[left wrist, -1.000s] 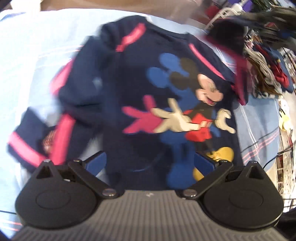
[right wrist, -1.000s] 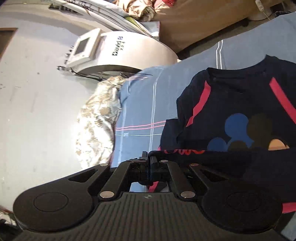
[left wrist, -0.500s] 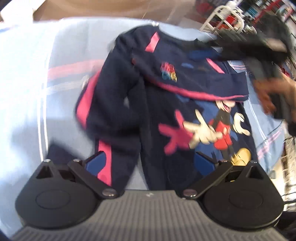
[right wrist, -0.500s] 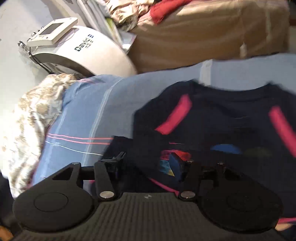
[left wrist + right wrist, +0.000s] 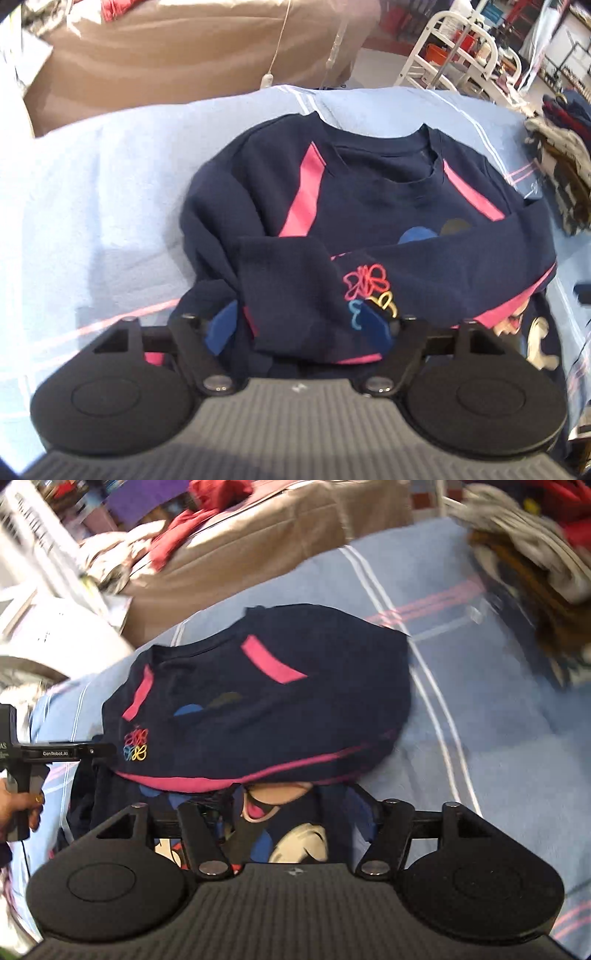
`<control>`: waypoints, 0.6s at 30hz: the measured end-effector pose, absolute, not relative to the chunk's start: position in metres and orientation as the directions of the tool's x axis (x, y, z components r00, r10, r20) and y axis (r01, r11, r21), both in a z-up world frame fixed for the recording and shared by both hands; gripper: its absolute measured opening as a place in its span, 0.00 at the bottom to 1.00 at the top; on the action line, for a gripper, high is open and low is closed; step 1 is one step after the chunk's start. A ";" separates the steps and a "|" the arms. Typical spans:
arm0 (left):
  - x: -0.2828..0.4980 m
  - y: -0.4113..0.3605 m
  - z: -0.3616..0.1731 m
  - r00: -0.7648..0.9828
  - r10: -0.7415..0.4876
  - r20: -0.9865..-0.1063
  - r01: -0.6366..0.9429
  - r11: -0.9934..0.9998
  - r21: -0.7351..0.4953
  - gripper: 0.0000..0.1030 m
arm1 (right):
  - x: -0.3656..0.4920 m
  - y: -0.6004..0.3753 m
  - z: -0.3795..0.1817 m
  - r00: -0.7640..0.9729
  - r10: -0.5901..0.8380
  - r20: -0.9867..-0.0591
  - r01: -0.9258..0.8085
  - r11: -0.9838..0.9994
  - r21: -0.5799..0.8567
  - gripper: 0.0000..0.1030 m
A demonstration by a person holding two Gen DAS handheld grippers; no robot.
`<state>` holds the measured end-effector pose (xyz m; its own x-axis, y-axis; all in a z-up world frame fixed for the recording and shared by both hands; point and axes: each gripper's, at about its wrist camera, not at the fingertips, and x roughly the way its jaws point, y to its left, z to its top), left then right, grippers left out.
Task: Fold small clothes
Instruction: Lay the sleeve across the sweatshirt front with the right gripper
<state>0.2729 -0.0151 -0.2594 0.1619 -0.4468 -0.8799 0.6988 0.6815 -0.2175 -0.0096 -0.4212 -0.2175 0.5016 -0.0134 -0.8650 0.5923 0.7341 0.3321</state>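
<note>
One navy sweatshirt with pink stripes is spread on a light blue striped bedsheet. One sleeve is laid across the chest, so that most of the cartoon print is covered; the cuff and a small multicoloured logo lie just ahead of the left gripper. Behind the bed a brown covered shape and a white metal frame are seen, and a heap of clothes lies at the right edge of the sheet.

The left gripper's jaws have just been closing, but they are seen still parted, with the cuff between the blue pads and not yet pinched. The right gripper has just been opening and is spread wide above the printed front, with nothing gripped. In the right wrist view the other gripper is seen from the side at the left edge, held by a hand.

A second ago the right gripper was shut on the sleeve edge and the front print lay uncovered; since then the sleeve has been carried across and released. The left gripper was then fully spread near the hem.

Counted: one sweatshirt, two grippers, one hand in view.
</note>
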 end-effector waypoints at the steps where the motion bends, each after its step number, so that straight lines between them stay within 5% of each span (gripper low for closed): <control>1: 0.274 -0.015 -0.259 0.169 -0.438 -0.883 0.692 0.691 -0.210 0.61 | -0.010 -0.417 -0.217 0.499 -0.014 -0.867 0.599 0.729 0.333 1.00; 3: 0.273 -0.015 -0.258 0.187 -0.422 -0.887 0.684 0.704 -0.190 0.31 | -0.010 -0.416 -0.219 0.496 -0.013 -0.868 0.606 0.721 0.335 1.00; 5: 0.271 -0.014 -0.255 0.194 -0.413 -0.890 0.686 0.706 -0.178 0.14 | -0.009 -0.419 -0.223 0.499 -0.011 -0.866 0.614 0.710 0.345 1.00; 18: 0.281 0.014 -0.254 0.292 -0.294 -0.910 0.547 0.832 -0.093 0.12 | 0.022 -0.425 -0.227 0.501 -0.084 -0.861 0.589 0.762 0.269 1.00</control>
<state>0.2813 0.0142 -0.2539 0.2919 -0.2940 -0.9102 0.5471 0.8318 -0.0932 0.0222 -0.4252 -0.2267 0.5014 -0.0838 -0.8612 0.5893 0.7618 0.2690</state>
